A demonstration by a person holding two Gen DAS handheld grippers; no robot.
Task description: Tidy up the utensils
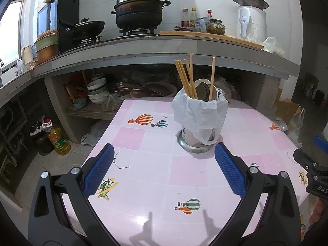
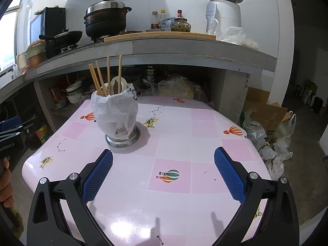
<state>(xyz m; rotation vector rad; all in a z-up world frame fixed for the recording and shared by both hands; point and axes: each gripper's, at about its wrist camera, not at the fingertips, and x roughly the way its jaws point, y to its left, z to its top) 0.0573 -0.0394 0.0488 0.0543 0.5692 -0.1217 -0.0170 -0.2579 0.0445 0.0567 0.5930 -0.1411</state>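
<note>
- Your table [image 1: 155, 176] is pink and pale squares, with small pictures of striped balloons, little planes and star dots.
- Your left gripper [image 1: 164, 149] has blue bumpy pads [image 1: 98, 170] on black arms.
- Your right gripper [image 2: 163, 153] looks the same: blue pads, black arms.
- The holder [image 2: 123, 138] is shiny silver, wrapped in a white bag [image 2: 114, 112].
- The chopsticks [image 1: 185, 75] are light brown.
- The spoons [image 1: 205, 90] are cream and brown.

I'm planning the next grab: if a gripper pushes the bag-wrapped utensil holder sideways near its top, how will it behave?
The utensil holder looks top-heavy: tall chopsticks lean above its rim, so it may tip. Its flared metal base should resist somewhat. The loose plastic bag would probably slip and crumple.
</note>
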